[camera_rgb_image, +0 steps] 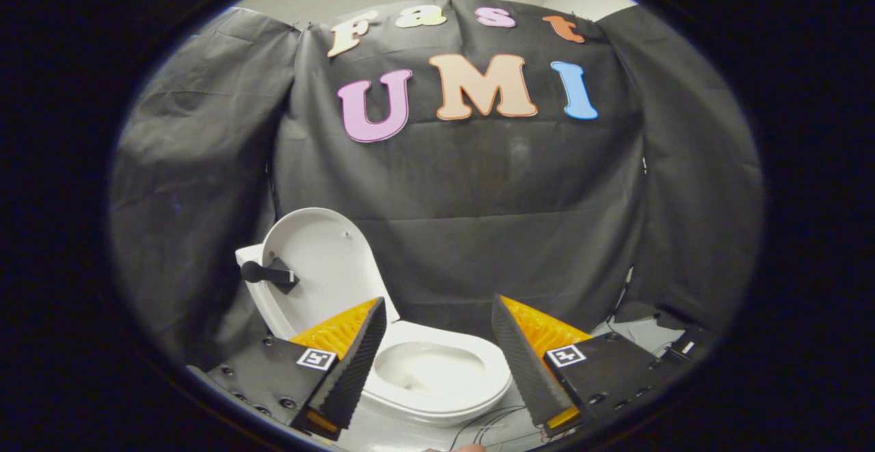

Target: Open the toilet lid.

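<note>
The toilet lid (pixel 321 267) stands upright, raised clear of the bowl (pixel 437 377), beyond and left of the gripper (pixel 437 363). Fingers wide apart, holding nothing; the task appears complete.

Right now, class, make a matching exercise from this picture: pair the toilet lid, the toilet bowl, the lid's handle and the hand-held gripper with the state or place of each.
Things:
1. toilet lid
2. toilet bowl
3. black handle
4. hand-held gripper

States or places:
A. fingers spread apart, holding nothing
B. raised upright
C. fixed on the lid, sticking out sideways
D. uncovered, seen between the fingers

Pairs: 1-B, 2-D, 3-C, 4-A
</note>
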A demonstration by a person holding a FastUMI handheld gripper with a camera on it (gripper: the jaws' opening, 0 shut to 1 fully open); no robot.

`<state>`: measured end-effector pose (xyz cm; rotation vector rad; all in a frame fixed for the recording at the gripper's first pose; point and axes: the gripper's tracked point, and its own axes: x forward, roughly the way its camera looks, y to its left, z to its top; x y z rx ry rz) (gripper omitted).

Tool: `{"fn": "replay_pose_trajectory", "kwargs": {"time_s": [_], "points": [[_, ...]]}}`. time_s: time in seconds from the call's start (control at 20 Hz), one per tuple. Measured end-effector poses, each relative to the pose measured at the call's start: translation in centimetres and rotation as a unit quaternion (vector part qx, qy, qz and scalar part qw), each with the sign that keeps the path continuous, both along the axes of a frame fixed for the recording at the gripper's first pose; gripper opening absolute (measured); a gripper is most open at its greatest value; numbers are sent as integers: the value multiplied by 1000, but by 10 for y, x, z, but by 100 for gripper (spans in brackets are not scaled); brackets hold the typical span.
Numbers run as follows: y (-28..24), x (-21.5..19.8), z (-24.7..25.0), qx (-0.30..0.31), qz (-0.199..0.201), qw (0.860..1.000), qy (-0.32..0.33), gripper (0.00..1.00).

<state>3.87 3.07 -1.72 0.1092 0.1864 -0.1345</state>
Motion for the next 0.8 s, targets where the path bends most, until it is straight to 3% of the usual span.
{"fn": "replay_pose_trajectory", "kwargs": {"time_s": [0.25,0.8], "points": [[15,0,-13,-15,19,1000,20,96],[11,-2,-24,-21,17,999,42,96]]}}
